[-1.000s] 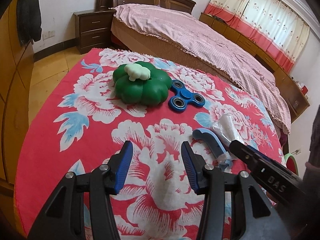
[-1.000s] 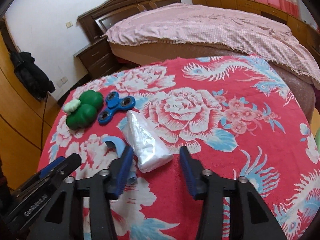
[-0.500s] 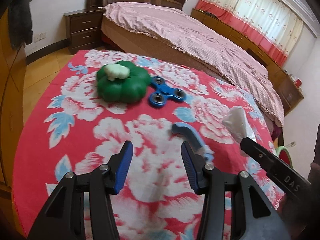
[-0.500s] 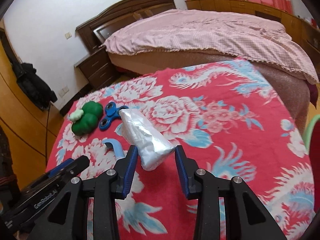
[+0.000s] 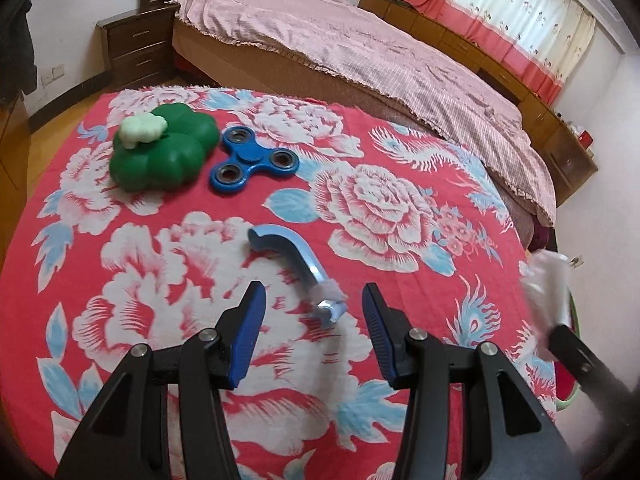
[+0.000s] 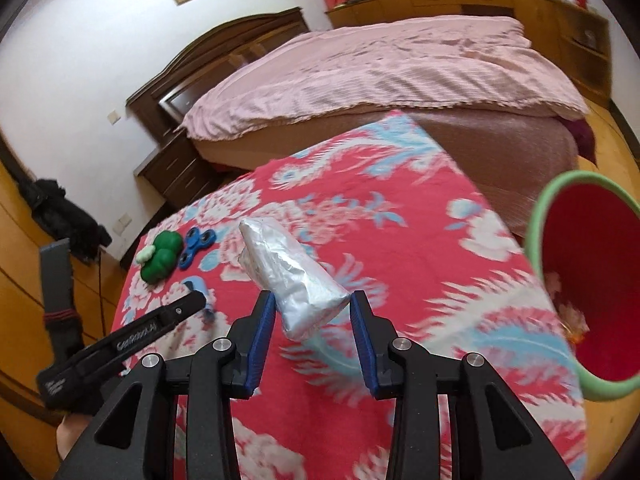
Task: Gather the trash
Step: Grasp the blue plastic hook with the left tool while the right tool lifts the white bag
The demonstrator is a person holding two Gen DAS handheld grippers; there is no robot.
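1. the right tongs [image 6: 312, 312] sit at lower centre of the right wrist view, pinched on a crumpled silvery plastic wrapper [image 6: 290, 280]; the wrapper juts up and leftward from between the blue pads, lifted clear of the worktop [image 6: 400, 240].
2. a red bin with a pale green rim [image 6: 534, 216] fills the right edge of that view, just beside the worktop's edge, with some scraps inside.
3. the left tongs [image 5: 312, 316] occupy the lower centre of the left wrist view, spread wide and holding nothing.
4. a light blue curved plastic piece [image 5: 294, 258] lies on the flowered red cloth, its near end between the spread pads, apart from both.
5. in the upper left of that view rests a green clover-shaped toy [image 5: 160, 152] with a pale knob on top; a blue fidget spinner [image 5: 252, 164] lies just beside it to the right.
6. a bed with a pink cover [image 5: 360, 52] stands behind the worktop.
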